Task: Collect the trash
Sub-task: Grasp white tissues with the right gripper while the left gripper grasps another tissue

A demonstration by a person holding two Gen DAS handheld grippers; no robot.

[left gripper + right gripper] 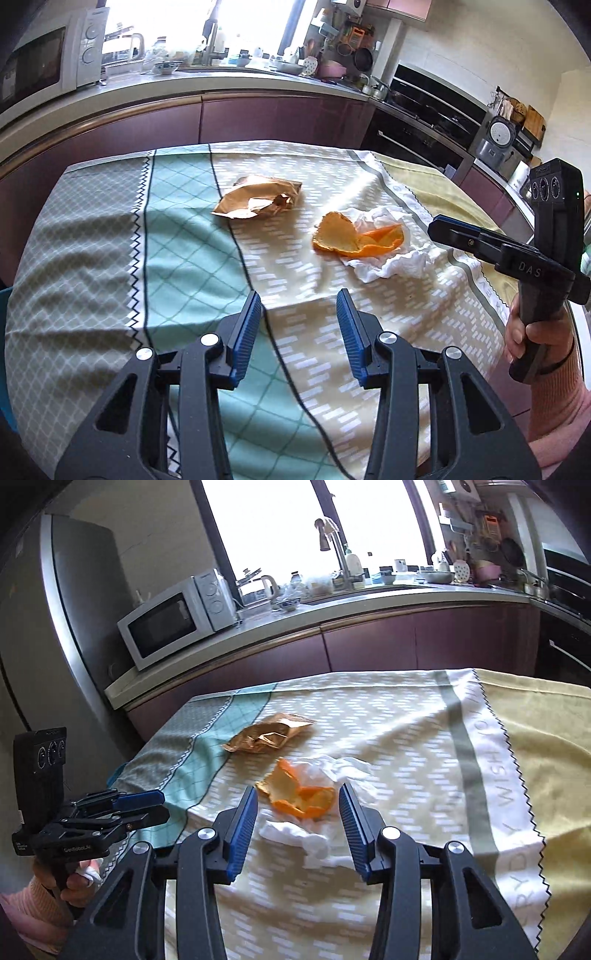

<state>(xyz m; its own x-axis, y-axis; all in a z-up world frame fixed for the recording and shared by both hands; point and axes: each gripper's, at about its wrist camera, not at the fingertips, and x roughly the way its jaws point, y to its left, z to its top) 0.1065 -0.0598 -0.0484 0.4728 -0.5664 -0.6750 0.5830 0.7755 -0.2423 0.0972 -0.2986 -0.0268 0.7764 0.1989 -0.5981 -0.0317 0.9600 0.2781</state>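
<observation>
Orange peel [351, 238] [299, 794] lies on a crumpled white tissue [391, 258] [314, 840] on the patterned tablecloth [177, 236] [406, 731]. A crumpled brown paper bag [258, 203] [269, 734] lies beyond it to the left. My left gripper [299, 306] is open and empty, short of the trash. My right gripper [297, 803] is open and empty, its jaws either side of the peel and above it. It also shows in the left wrist view [437, 227], and the left gripper in the right wrist view [162, 805].
A kitchen counter [332, 609] runs behind the table with a microwave [177, 616], kettle, sink tap and dishes. A fridge [55, 609] stands at far left. An oven and rice cooker [495, 140] are at the right. A yellow cloth [546, 757] covers the table's right side.
</observation>
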